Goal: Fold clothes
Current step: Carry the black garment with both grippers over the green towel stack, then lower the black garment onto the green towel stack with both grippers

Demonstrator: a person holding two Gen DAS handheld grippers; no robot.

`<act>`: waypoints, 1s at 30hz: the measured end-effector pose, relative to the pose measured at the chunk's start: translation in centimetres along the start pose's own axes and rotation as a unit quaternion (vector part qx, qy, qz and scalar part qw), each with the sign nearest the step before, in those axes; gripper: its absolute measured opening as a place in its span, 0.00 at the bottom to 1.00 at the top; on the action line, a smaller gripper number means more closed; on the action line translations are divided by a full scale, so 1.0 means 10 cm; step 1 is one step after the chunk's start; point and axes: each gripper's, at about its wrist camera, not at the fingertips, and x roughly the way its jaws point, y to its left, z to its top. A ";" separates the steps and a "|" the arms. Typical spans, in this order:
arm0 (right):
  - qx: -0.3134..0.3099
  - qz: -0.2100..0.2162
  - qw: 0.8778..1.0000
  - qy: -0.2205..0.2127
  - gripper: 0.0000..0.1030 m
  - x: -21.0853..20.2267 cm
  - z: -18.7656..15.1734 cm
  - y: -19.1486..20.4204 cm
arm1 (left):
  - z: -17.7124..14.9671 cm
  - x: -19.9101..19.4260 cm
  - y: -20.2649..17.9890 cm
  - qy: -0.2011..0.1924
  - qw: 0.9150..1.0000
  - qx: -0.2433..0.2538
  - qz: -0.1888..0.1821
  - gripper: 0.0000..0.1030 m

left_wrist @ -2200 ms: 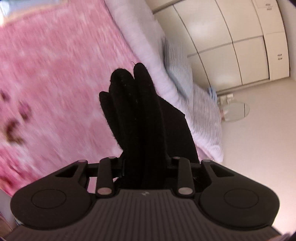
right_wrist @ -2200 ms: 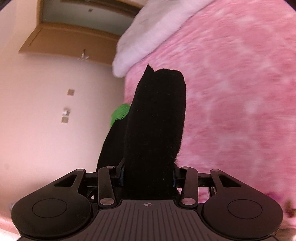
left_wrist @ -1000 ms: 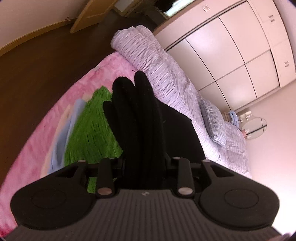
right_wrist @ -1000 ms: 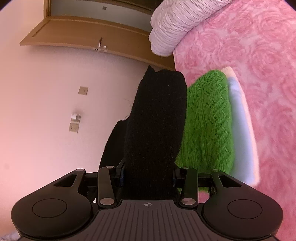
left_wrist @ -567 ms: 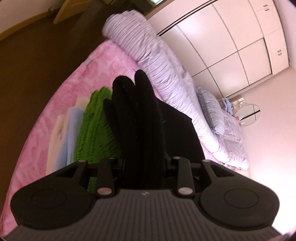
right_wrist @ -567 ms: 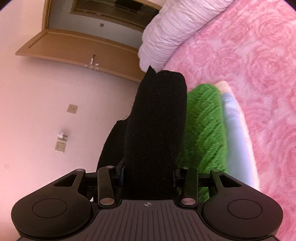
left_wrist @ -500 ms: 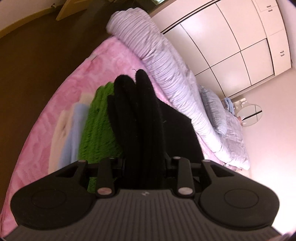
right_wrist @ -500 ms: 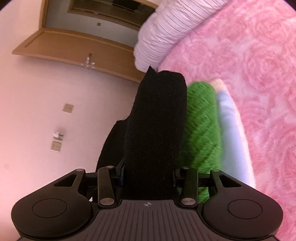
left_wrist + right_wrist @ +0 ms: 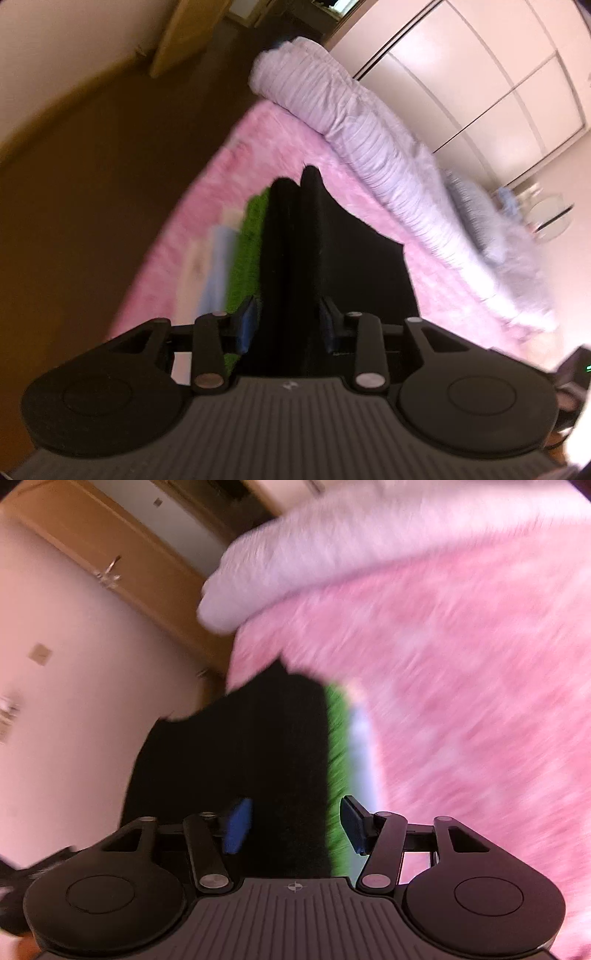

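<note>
Here, the left hand-held gripper [image 9: 288, 328] clamps bunched black garment [image 9: 354, 266] above the pink bed [image 9: 184, 258]. The right hand-held gripper [image 9: 295, 827] has just been opening; its blue pads [image 9: 238, 825] stand clear of the cloth between them.

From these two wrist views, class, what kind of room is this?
Most likely a bedroom: a bed with a pink fleece blanket, a rolled lilac striped duvet along it, and a tall built-in wardrobe behind.

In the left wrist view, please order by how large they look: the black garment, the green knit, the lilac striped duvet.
1. lilac striped duvet and black garment: look alike; nearness inflates the garment, so unranked.
2. green knit: smallest, mostly hidden.
</note>
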 end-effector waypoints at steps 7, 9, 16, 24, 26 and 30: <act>-0.105 -0.047 0.993 -0.005 0.34 -0.41 -0.24 0.45 | -0.20 -0.13 -0.47 0.043 0.992 0.116 0.007 0.25; -0.128 -0.052 0.990 0.006 0.33 -0.37 -0.36 0.56 | -0.29 -0.02 -0.51 0.061 0.989 0.134 0.018 0.24; -0.164 -0.082 0.982 0.044 0.31 -0.05 -0.68 0.64 | -0.42 0.22 -0.30 0.091 0.988 0.125 0.029 0.27; -0.294 -0.134 0.944 0.069 0.33 0.20 -0.90 0.89 | -0.37 0.24 -0.30 0.098 0.986 0.129 0.046 0.26; -0.275 -0.127 0.950 0.079 0.33 0.15 -0.77 0.92 | -0.25 0.20 -0.42 0.098 0.983 0.147 0.055 0.20; -0.231 -0.115 0.965 0.053 0.33 0.02 -0.36 0.99 | 0.04 0.20 -0.63 0.086 0.978 0.177 0.061 0.18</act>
